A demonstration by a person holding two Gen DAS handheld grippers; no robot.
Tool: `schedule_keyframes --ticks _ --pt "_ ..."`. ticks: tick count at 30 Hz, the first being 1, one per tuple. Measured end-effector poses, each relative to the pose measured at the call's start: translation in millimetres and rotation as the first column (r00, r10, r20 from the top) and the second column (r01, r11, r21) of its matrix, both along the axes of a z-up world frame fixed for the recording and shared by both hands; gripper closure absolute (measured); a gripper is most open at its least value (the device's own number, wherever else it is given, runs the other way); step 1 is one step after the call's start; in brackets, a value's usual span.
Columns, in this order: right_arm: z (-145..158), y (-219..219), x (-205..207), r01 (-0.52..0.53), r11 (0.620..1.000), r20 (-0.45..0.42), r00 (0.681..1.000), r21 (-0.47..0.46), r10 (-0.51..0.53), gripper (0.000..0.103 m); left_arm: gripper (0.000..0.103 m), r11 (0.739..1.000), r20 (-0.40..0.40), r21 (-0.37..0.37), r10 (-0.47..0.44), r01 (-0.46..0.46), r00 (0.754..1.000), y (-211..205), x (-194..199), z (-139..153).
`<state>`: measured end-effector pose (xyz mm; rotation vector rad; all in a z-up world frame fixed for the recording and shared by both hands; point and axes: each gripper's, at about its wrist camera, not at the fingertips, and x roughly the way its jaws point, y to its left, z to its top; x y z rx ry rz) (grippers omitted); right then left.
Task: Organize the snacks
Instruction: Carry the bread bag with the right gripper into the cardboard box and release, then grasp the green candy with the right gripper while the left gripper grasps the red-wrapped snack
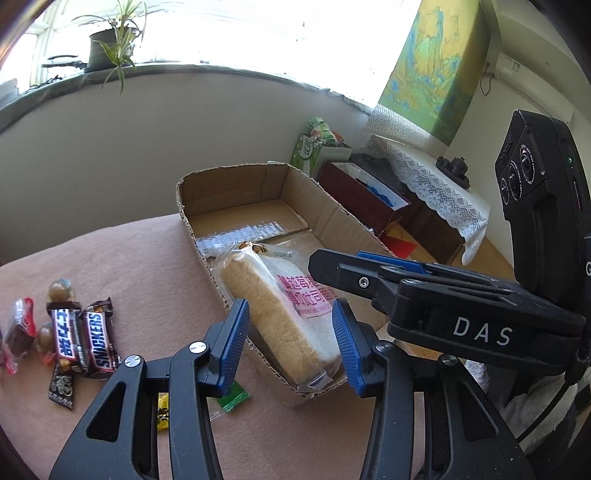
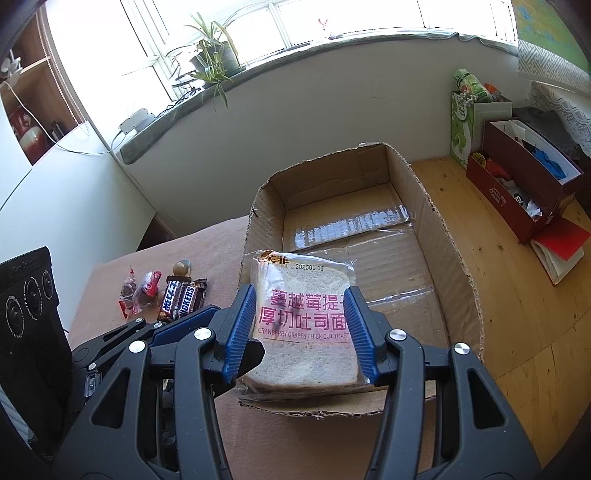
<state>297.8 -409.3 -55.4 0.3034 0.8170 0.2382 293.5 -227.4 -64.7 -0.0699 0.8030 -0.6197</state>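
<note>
Flanking one bagged toast (image 2: 303, 325) in one cardboard box (image 2: 454, 258), two grippers, grip unclear; two Snickers bars (image 1: 86, 341) nearby.

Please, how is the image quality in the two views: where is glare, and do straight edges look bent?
Left wrist view: the window is blown out to white, and the windowsill bows in an arc from fisheye distortion. Right wrist view: the window is also overexposed, the packing tape in the cardboard box glints, and the toast package text stays sharp.

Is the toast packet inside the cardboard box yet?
Inside: the toast packet lies flat on the floor of the cardboard box, at its near end.
</note>
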Motion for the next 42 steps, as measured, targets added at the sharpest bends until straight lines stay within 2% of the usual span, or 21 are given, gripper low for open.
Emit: schedule_keyframes --ticks 8,22,30,35,39,41,42 --pt "3.2 -0.1 -5.5 0.004 1.000 0.007 1.000 -0.005 -0.004 0.050 0.058 1.000 0.005 -0.002 0.008 -0.008 1.000 6.5 -5.4 1.8" --pt "17.7 15.4 -25.3 -0.002 1.000 0.036 0.999 -0.023 0.003 0.050 0.058 0.999 0.073 0.003 0.045 -0.045 0.996 36.6 -27.8 19.5" --pt "25.1 41.7 -43.3 -0.043 0.998 0.073 0.996 -0.040 0.046 0.050 0.057 0.995 0.126 -0.015 0.100 -0.098 0.987 84.1 -39.8 25.2" --pt "23.6 65.5 -51.7 -0.089 0.995 0.082 0.992 -0.050 0.093 0.050 0.057 0.985 0.133 -0.034 0.170 -0.167 0.976 125.7 -41.8 26.2" --pt "21.4 83.9 -62.2 -0.127 0.991 0.095 0.987 -0.052 0.132 0.050 0.056 0.972 0.140 -0.017 0.232 -0.232 0.963 155.4 -42.6 29.0" --pt "20.2 92.2 -67.1 -0.151 0.988 0.095 0.983 -0.045 0.155 0.047 0.056 0.966 0.145 -0.003 0.258 -0.260 0.955 169.3 -41.8 29.8" --pt "18.8 96.1 -69.4 -0.163 0.986 0.094 0.982 -0.038 0.166 0.038 0.056 0.962 0.147 0.004 0.268 -0.272 0.952 176.0 -40.1 29.6"
